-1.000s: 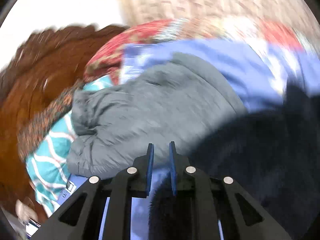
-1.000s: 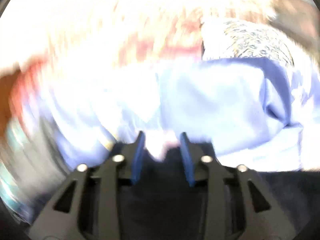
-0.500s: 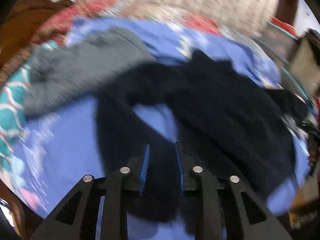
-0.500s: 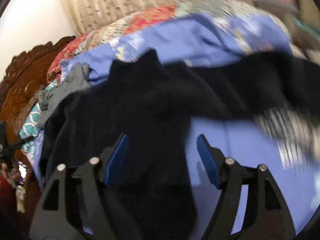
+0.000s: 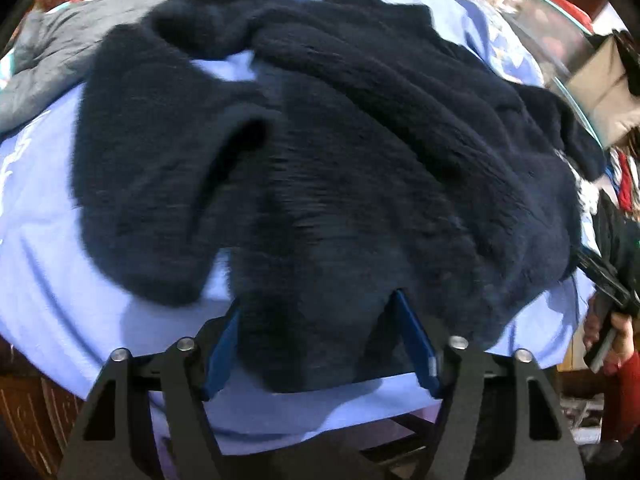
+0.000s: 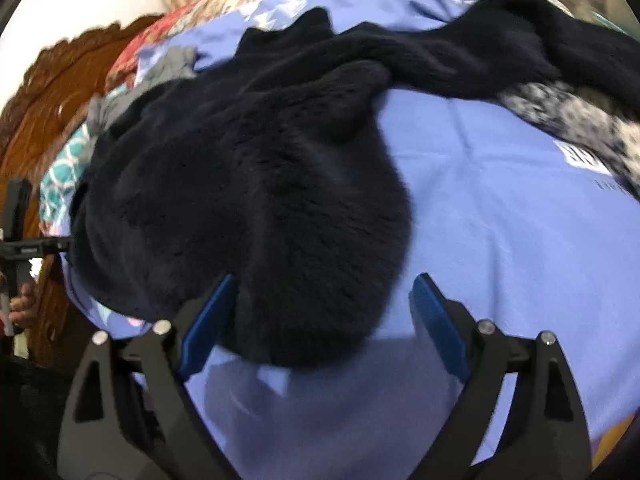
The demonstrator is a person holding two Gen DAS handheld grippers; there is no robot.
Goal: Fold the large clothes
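A dark navy fleece garment point(image 5: 340, 140) lies crumpled on a blue bedsheet point(image 5: 48, 280). Its near edge sits between the blue pads of my left gripper point(image 5: 320, 340), whose jaws are opening and point steeply down. In the right wrist view a rounded end of the same garment point(image 6: 240, 180) lies between the pads of my right gripper point(image 6: 322, 316). Those jaws are closing, and a gap of bare sheet point(image 6: 500, 240) shows beside the right pad. Each gripper shows at the edge of the other's view, the right gripper point(image 5: 604, 280) and the left gripper point(image 6: 20, 240).
A grey garment point(image 5: 52, 52) lies at the far left of the bed. A carved wooden headboard point(image 6: 52, 92), a teal patterned pillow point(image 6: 60, 176) and a red quilt point(image 6: 160, 36) lie beyond. A black-and-white patterned cloth point(image 6: 568, 120) sits at the right. A person's hand point(image 5: 620, 340) holds the right gripper.
Both grippers swung across the bed and tipped down onto the navy garment's near edge. The left jaws widened. The right jaws narrowed a little from half a second ago.
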